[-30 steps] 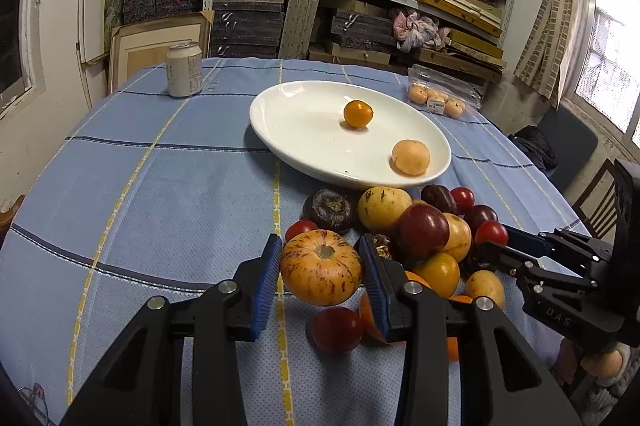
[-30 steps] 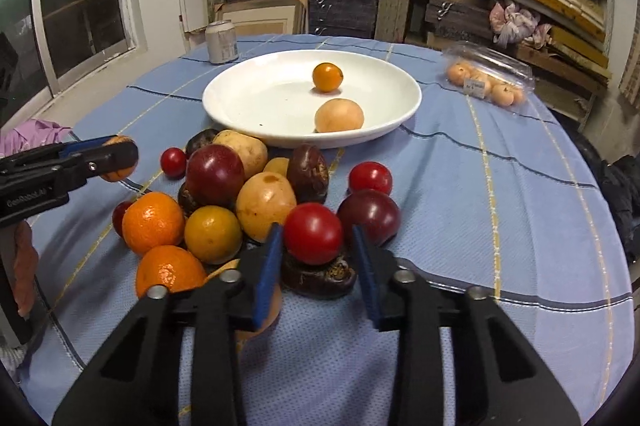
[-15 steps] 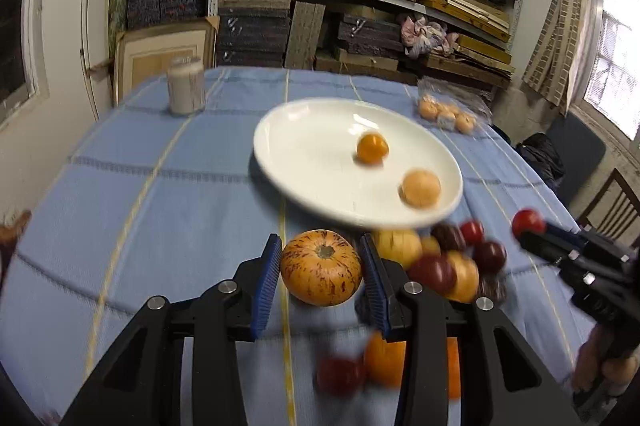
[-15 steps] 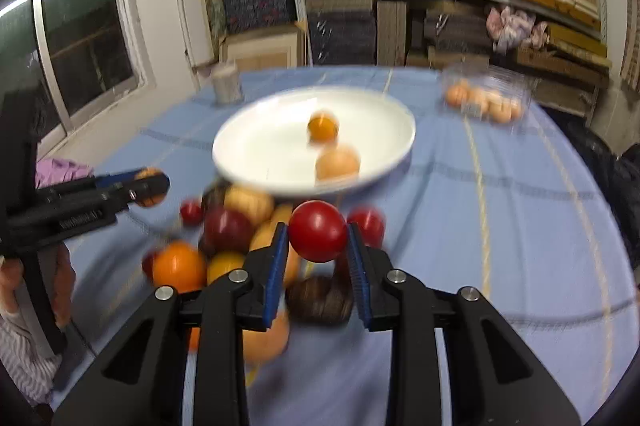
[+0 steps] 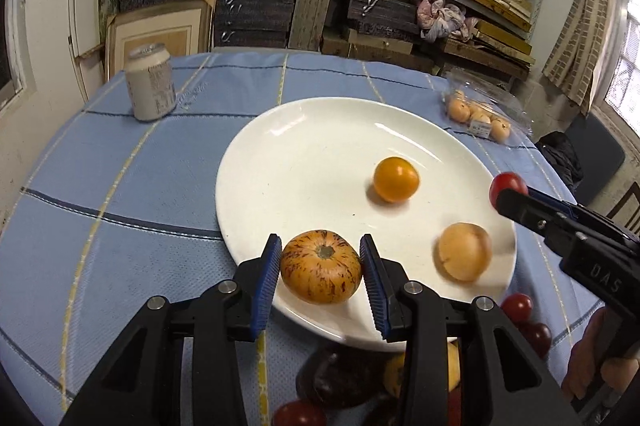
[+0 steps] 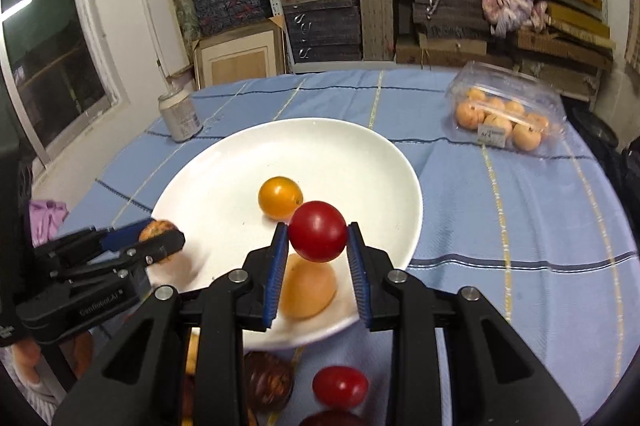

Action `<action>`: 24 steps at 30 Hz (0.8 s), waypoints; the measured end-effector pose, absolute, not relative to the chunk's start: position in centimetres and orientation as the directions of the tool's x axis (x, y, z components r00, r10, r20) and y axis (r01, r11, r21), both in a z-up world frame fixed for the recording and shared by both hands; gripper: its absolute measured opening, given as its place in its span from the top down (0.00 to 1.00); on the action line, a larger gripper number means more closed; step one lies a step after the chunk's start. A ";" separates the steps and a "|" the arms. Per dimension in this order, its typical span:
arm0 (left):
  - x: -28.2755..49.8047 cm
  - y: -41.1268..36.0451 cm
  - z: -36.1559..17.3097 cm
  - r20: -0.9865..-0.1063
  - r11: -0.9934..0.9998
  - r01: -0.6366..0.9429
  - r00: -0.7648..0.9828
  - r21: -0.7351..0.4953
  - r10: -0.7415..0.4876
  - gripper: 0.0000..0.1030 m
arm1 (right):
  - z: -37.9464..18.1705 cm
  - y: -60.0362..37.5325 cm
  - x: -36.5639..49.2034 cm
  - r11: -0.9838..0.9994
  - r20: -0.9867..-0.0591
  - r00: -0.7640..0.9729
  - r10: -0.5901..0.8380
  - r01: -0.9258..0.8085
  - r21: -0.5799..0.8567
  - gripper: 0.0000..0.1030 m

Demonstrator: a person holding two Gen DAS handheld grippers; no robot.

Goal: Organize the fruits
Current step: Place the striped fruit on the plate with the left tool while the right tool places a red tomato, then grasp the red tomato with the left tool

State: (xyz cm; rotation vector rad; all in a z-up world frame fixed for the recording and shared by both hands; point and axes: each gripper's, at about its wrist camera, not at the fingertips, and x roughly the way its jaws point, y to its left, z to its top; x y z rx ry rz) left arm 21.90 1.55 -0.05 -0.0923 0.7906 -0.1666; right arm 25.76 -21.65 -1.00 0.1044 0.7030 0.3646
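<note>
The left tool (image 5: 320,268) grips a striped orange fruit (image 5: 321,272) between its blue pads, both pads pressed to the fruit's sides, and holds it over the 6 o'clock rim of the white plate (image 5: 304,161). On the plate, a small orange fruit (image 5: 396,179) sits toward 3 o'clock of its centre, and a pale tan fruit (image 5: 464,252) lies near the 4 o'clock edge.

The right tool (image 6: 317,242) has a red tomato (image 6: 317,230) between its pads above the plate's near half. Its jaws have just been opening; the left pad still meets the tomato, while a thin gap seems to show on the right side, so whether the grip holds cannot be told. In the left wrist view the same tomato shows at the tip of the right tool at 3 o'clock of the plate.

More fruit lies on the blue checked table (image 5: 120,161) at 6 o'clock of the plate: another red tomato (image 6: 340,386), a dark brown fruit (image 6: 266,380), and others half hidden by the tools. A drink can (image 5: 151,81) stands at 10 o'clock of the plate, well apart. A clear plastic box of tan fruits (image 6: 506,109) rests at 2 o'clock. A hand (image 5: 588,374) holds the right tool's handle at the frame's lower right.
</note>
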 end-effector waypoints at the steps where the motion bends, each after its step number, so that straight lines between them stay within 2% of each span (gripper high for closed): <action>1: 21.9 1.7 -0.1 -0.700 0.981 0.117 0.688 -0.154 -0.192 0.56 | -1.0 -21.8 25.7 0.931 -0.610 0.704 0.364 -0.292 0.220 0.55; 2: 21.9 1.9 -0.1 -0.698 0.979 0.120 0.687 -0.162 -0.200 0.53 | -0.9 -22.0 25.5 0.934 -0.602 0.714 0.357 -0.284 0.217 0.47; 4: 21.4 2.5 0.4 -0.682 0.978 0.112 0.703 -0.175 -0.202 0.42 | -0.2 -22.7 24.9 0.936 -0.577 0.736 0.352 -0.276 0.219 0.46; 7: 20.1 3.1 1.5 -0.656 0.977 0.111 0.727 -0.180 -0.203 0.40 | 1.3 -23.9 22.9 0.934 -0.528 0.771 0.356 -0.273 0.231 0.46; 10: 17.9 3.9 2.2 -0.639 0.980 0.098 0.746 -0.174 -0.188 0.35 | 2.7 -25.1 19.7 0.941 -0.464 0.820 0.334 -0.261 0.215 0.33; 12: 16.2 4.6 2.1 -0.637 0.984 0.074 0.754 -0.163 -0.162 0.32 | 2.5 -26.0 17.6 0.942 -0.436 0.840 0.323 -0.243 0.229 0.15; 13: 15.3 4.9 2.0 -0.639 0.986 0.064 0.754 -0.157 -0.151 0.31 | 2.1 -26.4 16.6 0.943 -0.431 0.845 0.317 -0.231 0.241 0.12; 18: 11.7 6.2 1.5 -0.635 0.992 0.005 0.768 -0.126 -0.085 0.26 | 0.8 -26.9 12.6 0.936 -0.436 0.836 0.334 -0.238 0.259 0.11; 21: 10.0 6.7 0.8 -0.654 0.988 0.001 0.750 -0.153 -0.102 0.25 | 0.6 -26.6 10.4 0.924 -0.418 0.831 0.368 -0.278 0.261 0.09; 24: 8.7 6.1 0.0 -0.677 0.989 0.026 0.726 -0.147 -0.120 0.25 | -0.3 -25.5 8.8 0.917 -0.443 0.805 0.395 -0.315 0.244 0.09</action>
